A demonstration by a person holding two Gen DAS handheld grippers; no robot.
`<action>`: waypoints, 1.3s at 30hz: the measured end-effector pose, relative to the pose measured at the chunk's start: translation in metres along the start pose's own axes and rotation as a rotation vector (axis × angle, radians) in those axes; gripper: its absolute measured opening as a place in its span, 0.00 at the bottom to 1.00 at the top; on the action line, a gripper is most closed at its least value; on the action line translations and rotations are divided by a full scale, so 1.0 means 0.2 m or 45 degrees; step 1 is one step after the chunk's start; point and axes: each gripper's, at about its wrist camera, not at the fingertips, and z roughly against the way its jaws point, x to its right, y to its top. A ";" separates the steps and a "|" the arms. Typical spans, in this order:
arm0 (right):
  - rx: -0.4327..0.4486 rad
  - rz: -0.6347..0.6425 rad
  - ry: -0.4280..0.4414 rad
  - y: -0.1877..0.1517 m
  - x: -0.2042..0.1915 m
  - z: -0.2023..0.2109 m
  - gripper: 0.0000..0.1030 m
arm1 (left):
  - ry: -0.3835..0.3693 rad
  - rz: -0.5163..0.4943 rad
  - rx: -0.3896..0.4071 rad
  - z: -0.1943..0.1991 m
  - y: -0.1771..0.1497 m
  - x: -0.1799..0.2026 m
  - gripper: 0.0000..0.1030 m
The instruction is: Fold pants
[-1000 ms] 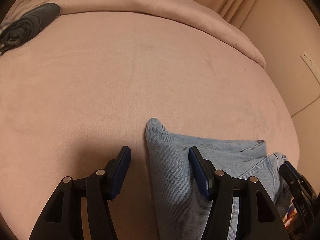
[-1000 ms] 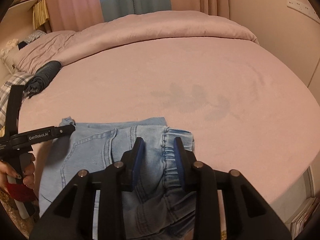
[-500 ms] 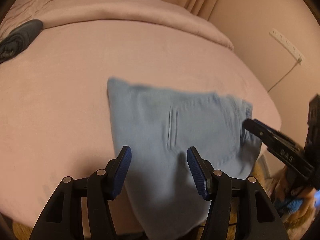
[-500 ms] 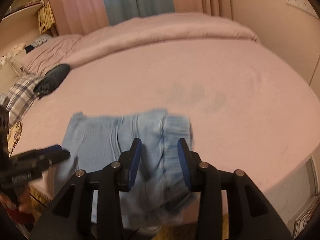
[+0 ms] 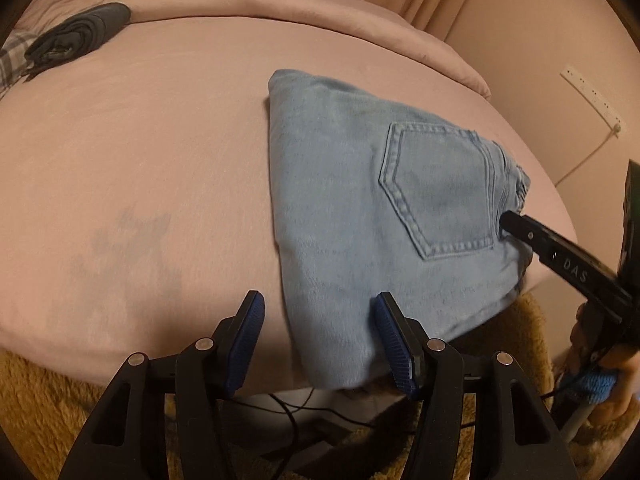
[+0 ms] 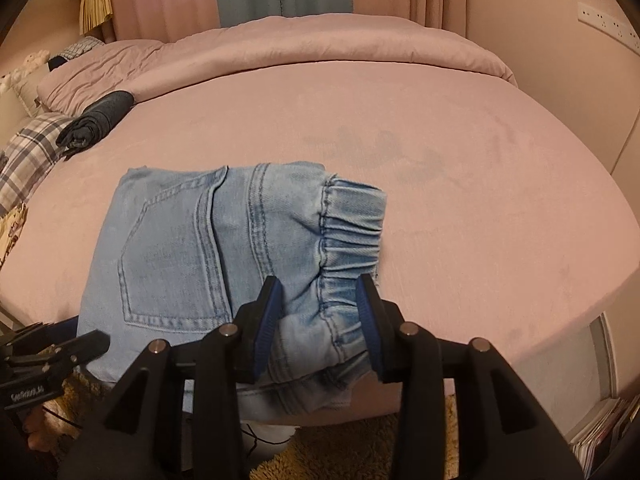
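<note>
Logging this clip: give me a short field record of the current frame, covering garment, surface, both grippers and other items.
garment: light blue jeans, folded compactly, back pocket up, elastic waistband at one end
surface: pink bed; jeans overhang its near edge
left hand-held gripper: open, at the jeans' near edge
right hand-held gripper: open, jaws either side of the waistband end
other items: rolled dark garment near the pillows

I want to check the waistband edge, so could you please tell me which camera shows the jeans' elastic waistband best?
The right wrist view: the elastic waistband lies close with its gathers clear, part of it between the open right hand-held gripper. The left wrist view shows only a bunched sliver at the jeans' far edge.
</note>
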 end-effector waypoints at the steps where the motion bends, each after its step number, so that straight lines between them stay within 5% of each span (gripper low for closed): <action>1: 0.001 0.002 -0.004 0.00 0.00 0.00 0.38 | 0.008 -0.001 0.002 0.00 0.00 0.01 0.58; 39: 0.001 0.015 0.030 -0.08 0.02 0.03 0.40 | -0.014 0.054 -0.015 0.04 -0.03 -0.04 0.58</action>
